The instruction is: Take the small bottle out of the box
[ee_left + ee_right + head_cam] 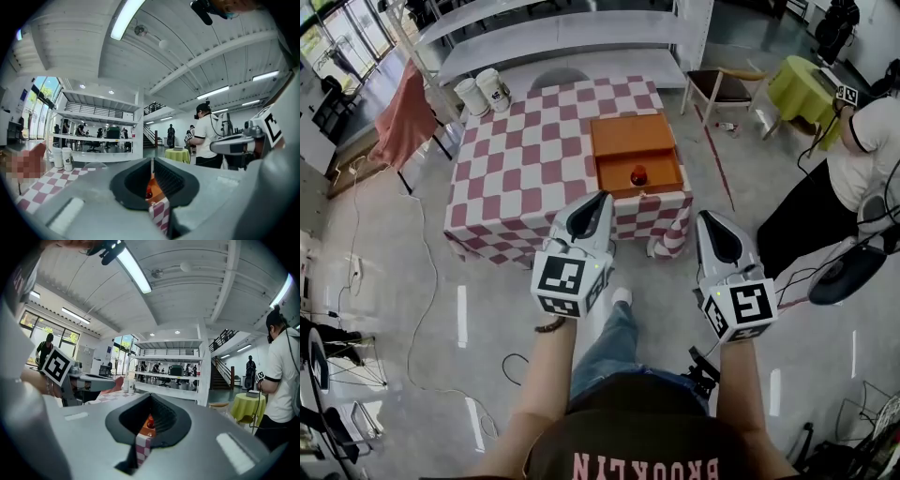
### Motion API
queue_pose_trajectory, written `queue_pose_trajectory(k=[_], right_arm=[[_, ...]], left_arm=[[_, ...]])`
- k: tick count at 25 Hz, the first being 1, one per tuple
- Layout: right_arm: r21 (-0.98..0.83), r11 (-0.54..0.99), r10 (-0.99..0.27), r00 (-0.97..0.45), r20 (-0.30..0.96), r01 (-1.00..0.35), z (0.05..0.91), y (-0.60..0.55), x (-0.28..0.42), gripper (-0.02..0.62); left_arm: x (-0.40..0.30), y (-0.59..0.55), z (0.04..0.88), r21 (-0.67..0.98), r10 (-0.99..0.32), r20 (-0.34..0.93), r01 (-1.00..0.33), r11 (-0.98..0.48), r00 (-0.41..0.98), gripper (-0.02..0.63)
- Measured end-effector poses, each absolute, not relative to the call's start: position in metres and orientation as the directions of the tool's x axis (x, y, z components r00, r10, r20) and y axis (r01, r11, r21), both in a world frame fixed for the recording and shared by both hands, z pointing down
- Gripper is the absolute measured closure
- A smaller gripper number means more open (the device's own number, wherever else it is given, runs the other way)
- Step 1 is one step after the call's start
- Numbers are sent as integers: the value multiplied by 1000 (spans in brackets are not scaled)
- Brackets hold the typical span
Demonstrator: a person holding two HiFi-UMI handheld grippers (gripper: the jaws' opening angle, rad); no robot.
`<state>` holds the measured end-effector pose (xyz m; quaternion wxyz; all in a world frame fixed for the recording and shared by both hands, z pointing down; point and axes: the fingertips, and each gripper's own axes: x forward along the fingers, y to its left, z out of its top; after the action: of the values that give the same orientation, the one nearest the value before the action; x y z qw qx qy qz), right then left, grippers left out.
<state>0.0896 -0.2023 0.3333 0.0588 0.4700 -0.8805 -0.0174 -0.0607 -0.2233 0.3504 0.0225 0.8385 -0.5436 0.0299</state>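
The left gripper (598, 204) and the right gripper (709, 223) are nearest, held side by side in front of the person's legs. They stop short of the near edge of the square table with the red-and-white checked cloth (516, 178), and both point toward it. Each gripper's jaws are pressed together with nothing between them. Below the closed tips, each gripper view shows only a sliver of the checked cloth and some orange beyond it. Neither gripper touches the table.

On the table's near right corner lies the flat orange wooden box (633, 136). Its open tray faces the near edge, and a flat orange panel lies just behind it. The small red bottle (638, 174) sits inside the open tray, about in its middle and well apart from both grippers.

Two white tubs (494, 89) stand side by side at the table's far left corner. A pink cloth (401, 122) hangs left of the table. Past the far right corner is a wooden chair (722, 86), and a round table under a yellow-green cloth (797, 84) stands further right. A person in a white shirt and black trousers (862, 141) stands right of the checked table. White shelving (572, 37) runs behind it.
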Motion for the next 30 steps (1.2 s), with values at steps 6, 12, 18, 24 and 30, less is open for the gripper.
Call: queue_pose_trajectory(k=[6, 12, 18, 24, 30], right_arm=[[71, 537, -841, -527, 127, -840, 345, -269, 89, 594], [45, 531, -837, -515, 186, -846, 364, -333, 82, 594], [-7, 501, -842, -490, 224, -865, 381, -388, 80, 594], [-28, 487, -836, -475, 276, -873, 404, -406, 86, 593], [-47, 499, -813, -486, 320, -865, 419, -402, 95, 593]], left_arm=[[-48, -290, 377, 12, -862, 154, -873, -488, 484, 446], [-44, -351, 413, 27, -804, 237, -831, -556, 545, 446], [-39, -395, 453, 17, -730, 329, -777, -629, 599, 446], [-29, -412, 470, 38, -695, 358, -753, -656, 624, 422], [-15, -400, 488, 63, -668, 407, -749, -659, 622, 422]])
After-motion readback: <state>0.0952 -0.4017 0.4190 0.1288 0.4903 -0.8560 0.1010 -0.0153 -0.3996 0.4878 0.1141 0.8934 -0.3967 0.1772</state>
